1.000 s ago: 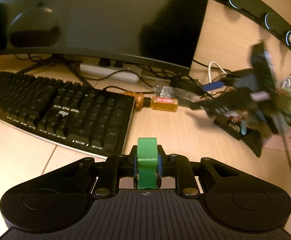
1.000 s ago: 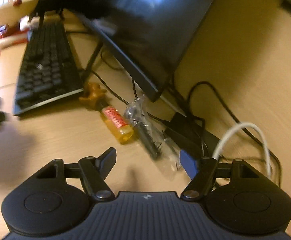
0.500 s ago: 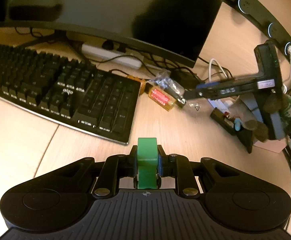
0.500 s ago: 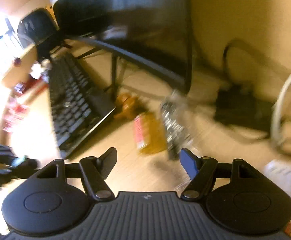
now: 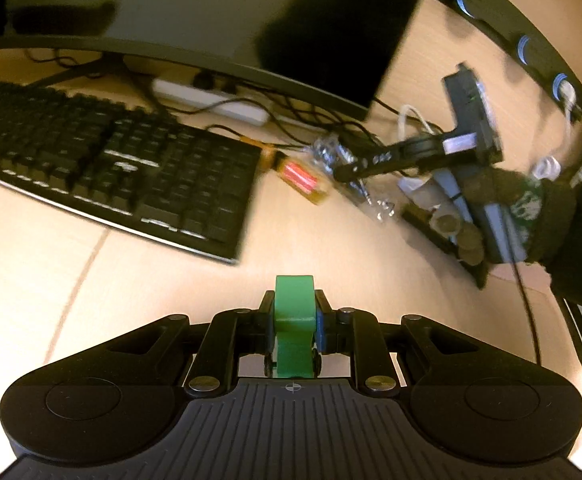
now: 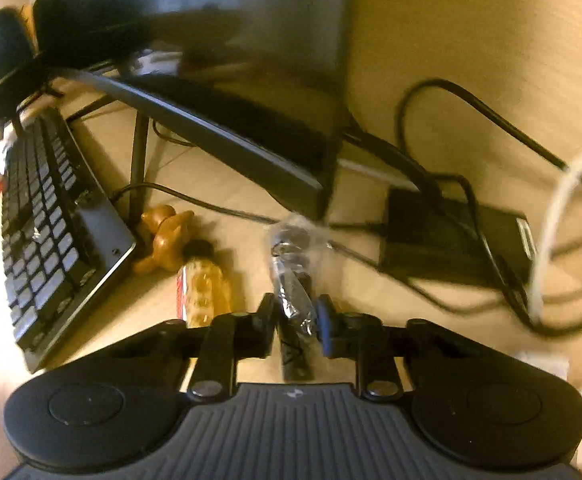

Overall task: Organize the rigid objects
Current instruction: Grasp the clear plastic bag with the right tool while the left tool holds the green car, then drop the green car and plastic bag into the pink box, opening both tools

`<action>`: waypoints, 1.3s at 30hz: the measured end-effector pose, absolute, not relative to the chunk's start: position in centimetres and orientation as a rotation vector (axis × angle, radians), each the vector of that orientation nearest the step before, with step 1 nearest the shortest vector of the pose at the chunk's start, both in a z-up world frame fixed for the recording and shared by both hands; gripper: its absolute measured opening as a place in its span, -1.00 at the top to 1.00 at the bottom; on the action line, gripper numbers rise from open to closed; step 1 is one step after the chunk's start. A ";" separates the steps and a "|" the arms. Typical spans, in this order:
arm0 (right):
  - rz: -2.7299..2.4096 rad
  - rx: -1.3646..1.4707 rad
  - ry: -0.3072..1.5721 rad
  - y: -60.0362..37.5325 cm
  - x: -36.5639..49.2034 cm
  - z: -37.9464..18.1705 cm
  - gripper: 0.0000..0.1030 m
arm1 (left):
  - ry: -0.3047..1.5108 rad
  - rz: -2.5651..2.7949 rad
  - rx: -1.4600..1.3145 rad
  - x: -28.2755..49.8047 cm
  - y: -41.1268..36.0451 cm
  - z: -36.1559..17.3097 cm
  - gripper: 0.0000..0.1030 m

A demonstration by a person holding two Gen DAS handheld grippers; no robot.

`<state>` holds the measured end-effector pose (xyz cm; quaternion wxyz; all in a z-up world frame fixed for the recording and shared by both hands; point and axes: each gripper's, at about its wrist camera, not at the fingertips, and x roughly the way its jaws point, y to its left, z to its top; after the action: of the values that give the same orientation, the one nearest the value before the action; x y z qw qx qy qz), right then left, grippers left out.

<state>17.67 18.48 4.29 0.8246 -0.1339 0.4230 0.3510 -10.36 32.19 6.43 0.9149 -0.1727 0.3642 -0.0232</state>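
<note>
On a cluttered wooden table [image 5: 331, 264], a black keyboard [image 5: 111, 172] fills the left under a dark monitor [image 5: 195, 16], while the left claw [image 5: 294, 312] hangs above bare wood, pinched tight on a green block [image 5: 293, 300]. Toward the middle lie a small brown figure [image 6: 165, 240] and an amber bottle [image 6: 203, 292] with a red label, side by side off the keyboard's corner. To the right, the right claw [image 6: 295, 320], wide open a moment ago, has narrowed around a clear plastic bag [image 6: 295, 276] of dark parts just beside the bottle; whether the pads actually bite is unclear through the blur. The pick-up appears to be under way, the bag not yet lifted. Cables [image 6: 471, 112] and a black box [image 6: 451, 244] crowd the far right.
</note>
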 end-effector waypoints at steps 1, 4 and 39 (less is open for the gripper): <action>0.742 -0.264 0.900 17.6 17.0 4.8 0.63 | 0.757 -0.069 -0.350 -10.3 31.5 6.4 0.59; 0.744 -0.186 0.884 13.9 13.8 7.4 0.63 | 0.782 -0.143 -0.327 -10.0 29.2 6.2 0.59; 0.306 0.012 0.570 -21.3 -10.8 13.5 0.63 | 0.575 -0.317 -0.275 5.3 3.7 15.1 0.56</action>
<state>-10.80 -21.32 13.51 0.9481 0.0060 0.2802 0.1505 5.32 3.67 15.07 0.9373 -0.1345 0.2816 -0.1551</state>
